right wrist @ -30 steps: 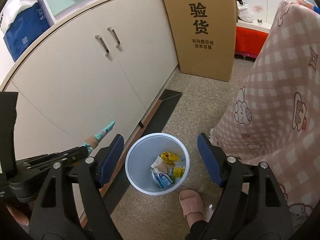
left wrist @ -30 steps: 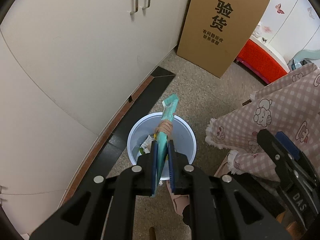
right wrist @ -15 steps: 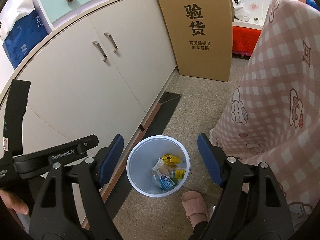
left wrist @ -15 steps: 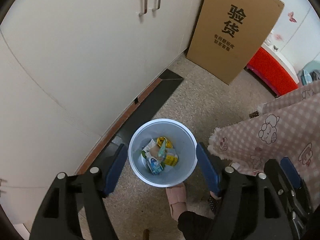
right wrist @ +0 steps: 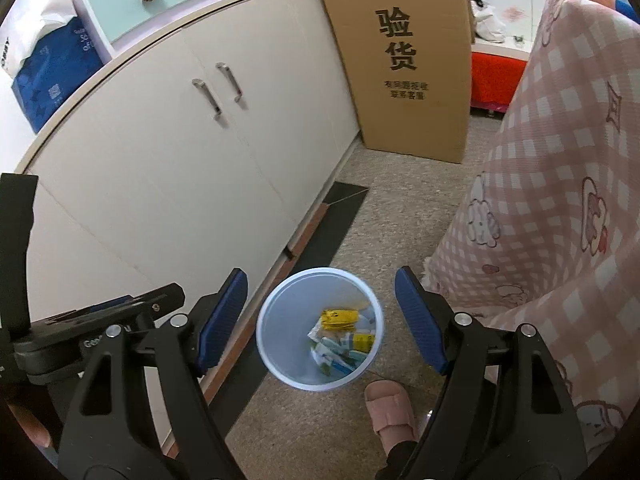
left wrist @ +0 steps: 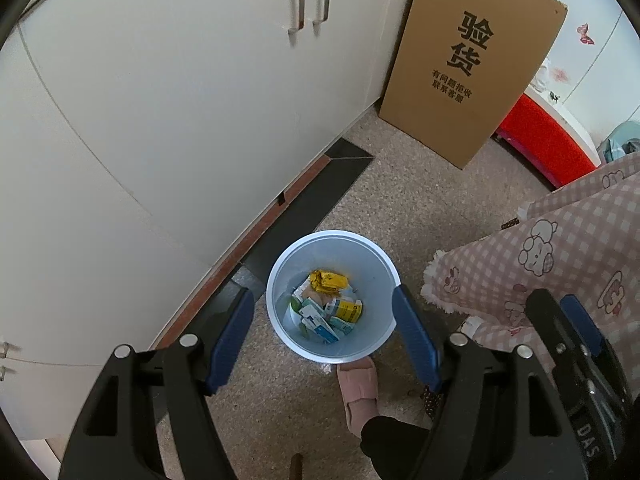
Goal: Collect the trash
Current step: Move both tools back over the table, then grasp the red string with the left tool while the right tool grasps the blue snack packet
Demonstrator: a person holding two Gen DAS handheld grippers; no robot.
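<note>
Drop step judged done: wrappers and packets (left wrist: 326, 304) are seen inside white bin (left wrist: 276, 280) on floor by cabinet (left wrist: 160, 100). Left gripper (left wrist: 324, 338) spread wide, empty; right gripper (right wrist: 322, 318) likewise. Next trash item must be located w/ either claw.

One white trash bin (left wrist: 276, 320), one yellow wrapper (left wrist: 327, 281) among several packets, one cardboard box (left wrist: 472, 64) upper right, two cabinet handles (left wrist: 308, 6), one pink slipper (left wrist: 358, 388).
</note>
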